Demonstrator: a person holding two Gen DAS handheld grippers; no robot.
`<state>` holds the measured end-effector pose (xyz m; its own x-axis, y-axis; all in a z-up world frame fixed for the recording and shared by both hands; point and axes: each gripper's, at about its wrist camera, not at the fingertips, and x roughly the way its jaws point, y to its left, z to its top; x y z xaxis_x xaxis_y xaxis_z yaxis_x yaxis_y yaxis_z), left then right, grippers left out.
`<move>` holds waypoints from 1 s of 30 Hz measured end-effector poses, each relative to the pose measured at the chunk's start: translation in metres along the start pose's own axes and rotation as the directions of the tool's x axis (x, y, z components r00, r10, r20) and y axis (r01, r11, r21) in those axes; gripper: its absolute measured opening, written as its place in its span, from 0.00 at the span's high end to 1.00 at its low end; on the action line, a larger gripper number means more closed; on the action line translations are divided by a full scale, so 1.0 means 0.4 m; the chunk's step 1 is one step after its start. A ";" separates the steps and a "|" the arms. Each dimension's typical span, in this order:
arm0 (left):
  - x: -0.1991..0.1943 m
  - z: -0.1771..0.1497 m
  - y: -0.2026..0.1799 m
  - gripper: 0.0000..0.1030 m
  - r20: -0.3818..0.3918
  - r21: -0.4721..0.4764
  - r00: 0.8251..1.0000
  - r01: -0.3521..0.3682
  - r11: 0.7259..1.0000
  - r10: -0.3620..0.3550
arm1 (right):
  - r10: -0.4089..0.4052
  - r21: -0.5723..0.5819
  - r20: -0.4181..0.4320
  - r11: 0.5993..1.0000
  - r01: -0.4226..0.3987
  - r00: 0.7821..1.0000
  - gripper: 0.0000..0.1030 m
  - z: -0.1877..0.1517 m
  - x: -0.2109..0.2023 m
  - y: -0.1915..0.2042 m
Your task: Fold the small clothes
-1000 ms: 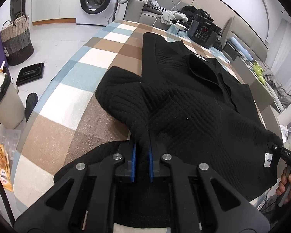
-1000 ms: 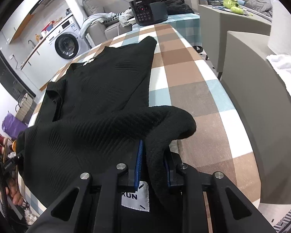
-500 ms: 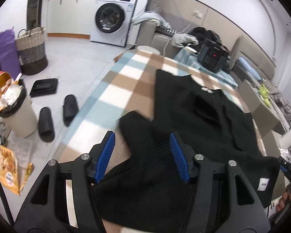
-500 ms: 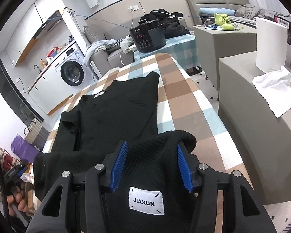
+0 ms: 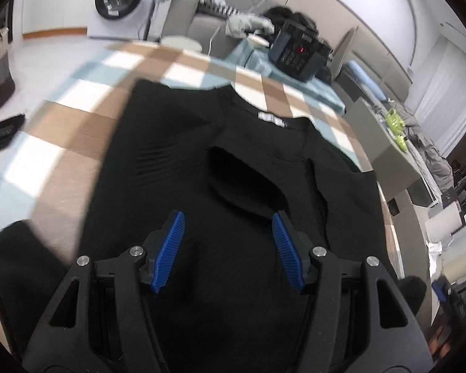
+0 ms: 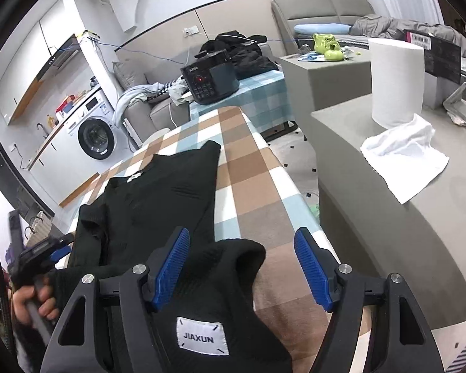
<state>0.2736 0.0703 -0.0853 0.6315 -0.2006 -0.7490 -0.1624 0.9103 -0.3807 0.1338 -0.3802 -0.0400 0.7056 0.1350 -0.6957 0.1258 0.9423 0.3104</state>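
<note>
Both grippers tilted down over the black sweater (image 5: pixel 177 168), left fingers (image 5: pixel 171 248) apart, right fingers (image 6: pixel 171 267) opening, empty.

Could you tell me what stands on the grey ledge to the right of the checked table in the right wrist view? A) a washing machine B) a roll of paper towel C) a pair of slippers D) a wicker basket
B: a white roll of paper towel stands upright on the grey ledge, beside the checked table.

The black sweater (image 5: pixel 202 161) has been released by both grippers; the left gripper (image 5: pixel 228 250) is spread above it, the right gripper (image 6: pixel 242 269) being opened wider, cuff between the fingers.
</note>
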 end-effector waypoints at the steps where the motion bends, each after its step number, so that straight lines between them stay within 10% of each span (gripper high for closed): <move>1: 0.027 0.007 -0.006 0.46 -0.017 -0.009 1.000 0.008 1.000 -0.008 | -0.001 0.002 -0.008 1.000 0.001 1.000 0.31 0.000 0.005 -0.002; 14: 0.106 0.056 -0.205 0.46 -0.005 0.147 0.993 0.121 0.982 -0.122 | -0.021 0.020 -0.046 1.000 0.022 0.999 0.31 0.004 0.040 -0.019; 30: -0.263 -0.073 0.187 0.46 0.129 -0.016 0.987 -0.099 0.995 0.100 | -0.007 0.029 -0.060 1.000 0.008 0.998 0.31 -0.087 -0.038 -0.017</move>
<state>0.1729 0.1490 -0.0511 0.7046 -0.0599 -0.7071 -0.2361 0.9199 -0.3132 0.0980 -0.3778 -0.0541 0.6613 0.1470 -0.7356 0.1521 0.9339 0.3234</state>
